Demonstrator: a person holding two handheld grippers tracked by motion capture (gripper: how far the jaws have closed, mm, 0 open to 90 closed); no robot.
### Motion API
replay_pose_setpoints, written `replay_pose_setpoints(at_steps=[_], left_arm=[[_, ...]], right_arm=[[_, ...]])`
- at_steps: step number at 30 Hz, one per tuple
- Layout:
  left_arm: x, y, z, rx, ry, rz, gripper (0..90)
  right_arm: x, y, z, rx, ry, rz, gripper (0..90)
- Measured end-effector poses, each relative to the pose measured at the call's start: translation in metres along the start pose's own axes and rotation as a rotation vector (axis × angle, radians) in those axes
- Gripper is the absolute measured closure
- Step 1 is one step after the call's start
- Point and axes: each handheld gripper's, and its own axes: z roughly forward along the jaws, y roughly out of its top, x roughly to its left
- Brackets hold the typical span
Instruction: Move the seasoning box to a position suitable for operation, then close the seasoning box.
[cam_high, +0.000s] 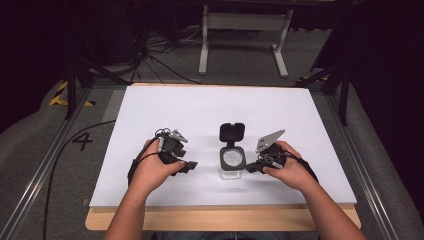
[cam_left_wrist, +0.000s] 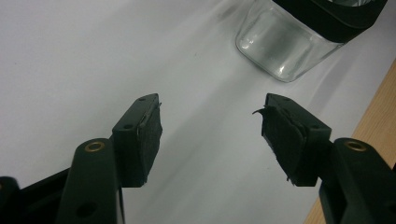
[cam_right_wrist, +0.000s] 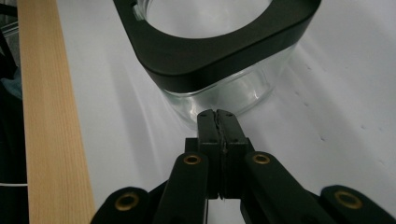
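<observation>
over at the left of the high view, the person's left hand (cam_high: 150, 167) holds the left gripper (cam_high: 186, 165) low over the white table top (cam_high: 200, 107), tips pointing right toward the jar. in the left gripper view its two black jaws stand well apart with bare white surface between them, and the pads (cam_left_wrist: 149, 140) look frayed at their edges. the glass jar (cam_high: 232, 164) sits near the front middle of the table, between the two grippers, a clear square-sided body with a black collar round its mouth. its black flip lid (cam_high: 232, 133) stands open, hinged up on the far side. from the left gripper the jar is near but apart. to the right, the right hand (cam_high: 290, 170) holds the right gripper (cam_high: 251, 167), its jaws pressed together with nothing between them. in the right gripper view the closed tips lie just beside the jar's glass wall (cam_right_wrist: 224, 95), possibly touching it, though the angle leaves that unclear. a pale wooden edge (cam_high: 225, 217) runs along the table's near side.
</observation>
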Motion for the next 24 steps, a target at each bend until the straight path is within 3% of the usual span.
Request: replay_pose_setpoints(at_steps=[6, 9, 12, 16, 20, 24], left_arm=[[-0.001, 0.0, 0.001, 0.004, -0.006, 0.011, 39.0], [-0.004, 0.001, 0.002, 0.009, -0.034, 0.016, 42.4], [-0.008, 0.003, 0.002, -0.008, -0.069, 0.047, 56.0], [-0.013, 0.007, -0.002, -0.052, -0.085, 0.089, 87.3], [-0.021, 0.01, -0.001, -0.075, -0.156, 0.106, 89.9], [-0.033, 0.015, 0.003, -0.075, -0.209, 0.152, 89.9]], right_arm=[[0.001, 0.001, 0.002, -0.002, 0.001, -0.004, 90.0], [-0.001, 0.0, -0.002, -0.017, -0.008, 0.005, 90.0], [-0.004, -0.001, -0.009, -0.035, -0.025, 0.022, 90.0], [-0.007, -0.003, -0.016, -0.061, -0.043, 0.036, 90.0], [-0.01, -0.004, -0.023, -0.087, -0.058, 0.05, 90.0], [-0.013, -0.002, -0.032, -0.122, -0.063, 0.058, 90.0]])
